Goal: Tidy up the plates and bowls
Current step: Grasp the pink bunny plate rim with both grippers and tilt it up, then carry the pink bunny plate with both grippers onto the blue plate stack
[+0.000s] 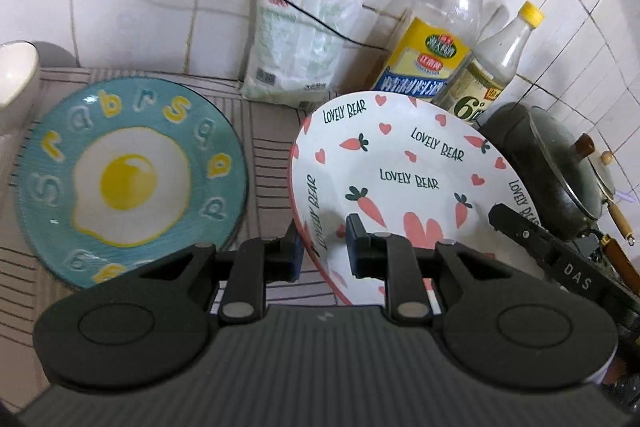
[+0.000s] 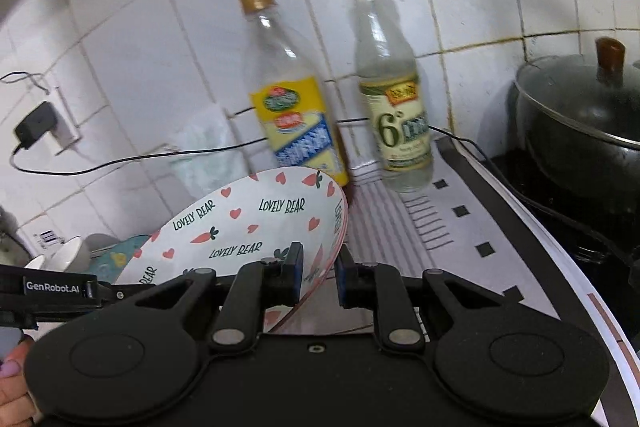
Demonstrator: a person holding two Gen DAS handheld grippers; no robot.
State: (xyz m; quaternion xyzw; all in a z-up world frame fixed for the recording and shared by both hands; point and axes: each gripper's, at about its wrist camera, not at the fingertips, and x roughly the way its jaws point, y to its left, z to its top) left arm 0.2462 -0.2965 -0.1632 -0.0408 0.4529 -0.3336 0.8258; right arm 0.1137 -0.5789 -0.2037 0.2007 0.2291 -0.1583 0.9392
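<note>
Both tools grip the same white plate w/ carrots, hearts & "LOVELY BEAR" print point(image 1: 404, 171), held tilted above the tabletop point(image 2: 460, 227). Left tool point(image 1: 323, 251) is clamped narrow on the plate's left rim; right tool point(image 2: 320, 267) is clamped narrow on its right rim, one pad inside the plate, one outside. Blue plate w/ fried-egg design point(image 1: 128, 179) lies flat on the striped mat, just left of the lifted plate. White bowl point(image 1: 12, 75) sits at far left edge. Behind, against the tiled wall: yellow-label bottle point(image 2: 292, 115), yellow-cap bottle point(image 2: 392, 107), a plastic packet point(image 1: 296, 47). Dark lidded pot point(image 2: 580, 115) at right on the stove.
</note>
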